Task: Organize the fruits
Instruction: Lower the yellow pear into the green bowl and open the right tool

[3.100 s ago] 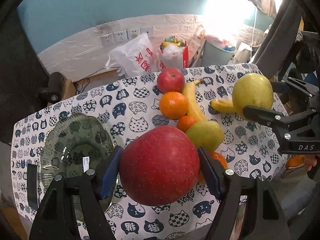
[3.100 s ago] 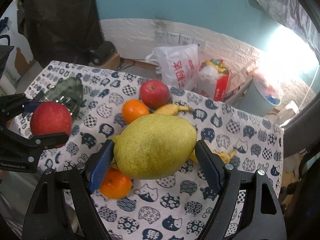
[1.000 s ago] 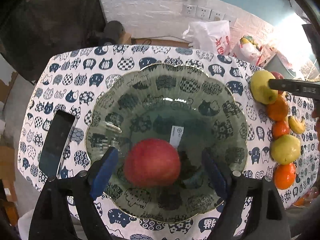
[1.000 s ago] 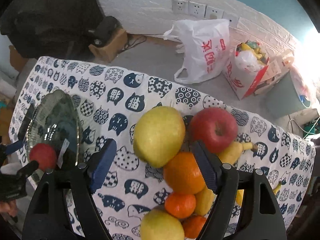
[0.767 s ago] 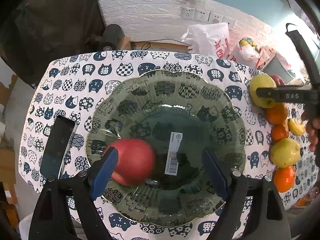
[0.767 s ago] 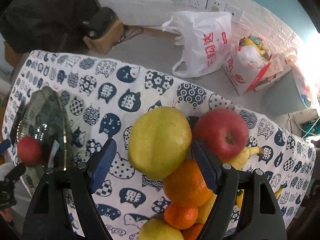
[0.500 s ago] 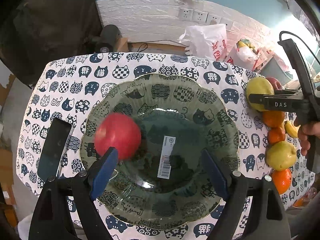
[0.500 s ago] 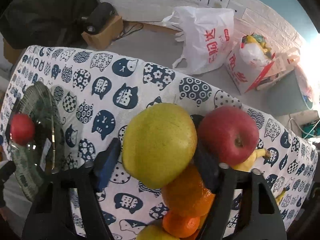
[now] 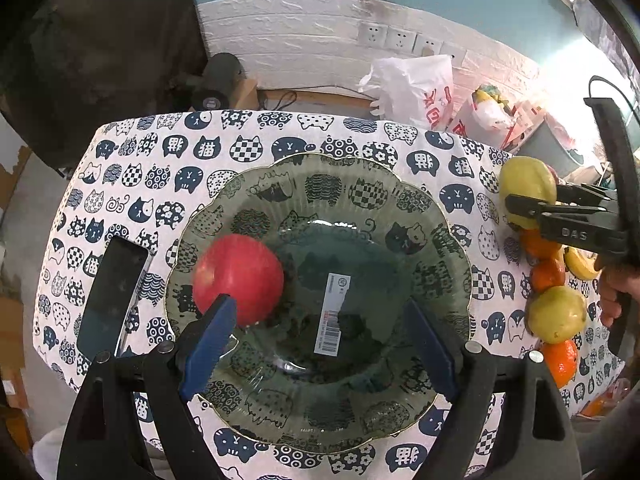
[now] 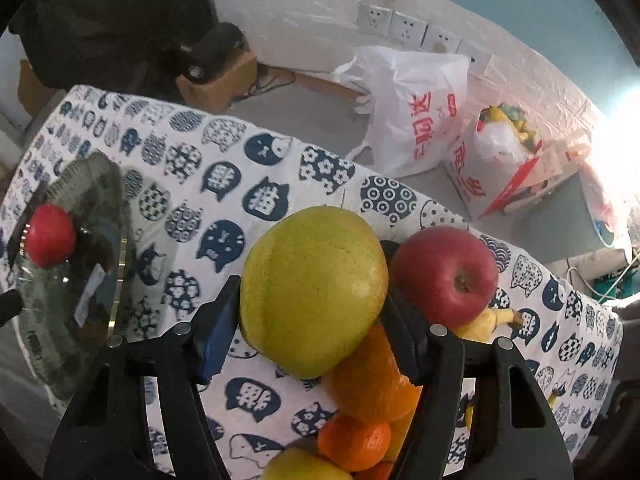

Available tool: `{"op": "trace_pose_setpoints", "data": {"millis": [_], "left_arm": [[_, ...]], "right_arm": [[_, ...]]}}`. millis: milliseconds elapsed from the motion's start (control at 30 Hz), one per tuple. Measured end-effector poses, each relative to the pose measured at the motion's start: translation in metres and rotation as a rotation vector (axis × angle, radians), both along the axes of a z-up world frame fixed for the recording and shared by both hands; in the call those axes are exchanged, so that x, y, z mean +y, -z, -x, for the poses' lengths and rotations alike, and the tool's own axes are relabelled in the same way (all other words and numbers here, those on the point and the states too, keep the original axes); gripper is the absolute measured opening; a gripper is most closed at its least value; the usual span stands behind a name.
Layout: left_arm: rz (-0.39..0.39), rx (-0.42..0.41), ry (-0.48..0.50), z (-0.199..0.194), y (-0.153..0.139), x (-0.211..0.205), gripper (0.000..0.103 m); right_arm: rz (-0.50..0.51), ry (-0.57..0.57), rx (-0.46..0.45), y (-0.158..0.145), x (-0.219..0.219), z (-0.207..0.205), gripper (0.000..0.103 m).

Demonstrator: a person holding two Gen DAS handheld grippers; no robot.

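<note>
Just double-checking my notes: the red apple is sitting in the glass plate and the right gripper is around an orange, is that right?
Not quite. The right gripper is around the yellow-green pear, not an orange; the right wrist view shows it between the pads. The red apple does sit in the glass plate.

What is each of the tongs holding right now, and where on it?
Right tongs clamp the yellow-green pear across its sides. Left tongs hold nothing.
</note>
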State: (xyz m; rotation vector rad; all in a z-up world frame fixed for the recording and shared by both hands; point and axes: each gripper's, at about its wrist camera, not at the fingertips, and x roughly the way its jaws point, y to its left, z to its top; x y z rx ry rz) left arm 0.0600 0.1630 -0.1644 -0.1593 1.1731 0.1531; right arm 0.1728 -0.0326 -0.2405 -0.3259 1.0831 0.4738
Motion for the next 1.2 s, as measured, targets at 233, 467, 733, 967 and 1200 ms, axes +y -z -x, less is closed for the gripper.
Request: {"op": "trace_pose_setpoints", "data": {"millis": [233, 467, 733, 967, 1200], "left_arm": [[0.008, -0.009, -0.021, 0.008, -0.005, 0.009, 0.087], [0.002, -0.016, -0.05, 0.024, -0.007, 0.022, 0.087], [0.002, -0.016, -0.071, 0.04, -0.006, 0.035, 0.087], [0.006, 0.005, -0.089, 0.051, 0.002, 0.046, 0.087], [0.002, 0.026, -0.086, 0.058, 0.008, 0.05, 0.087]], "right_arm": [[-0.064, -0.05, -0.019, -0.024, 0.014, 0.024, 0.067], [-0.125, -0.156, -0.017, -0.045, 0.053, 0.057, 0.067], [-0.133, -0.263, 0.03, -0.037, 0.104, 0.083, 0.067], [-0.085, -0.306, 0.076, -0.011, 0.132, 0.092, 0.067], [-0.02, -0.341, 0.098, 0.014, 0.146, 0.103, 0.067]]}}
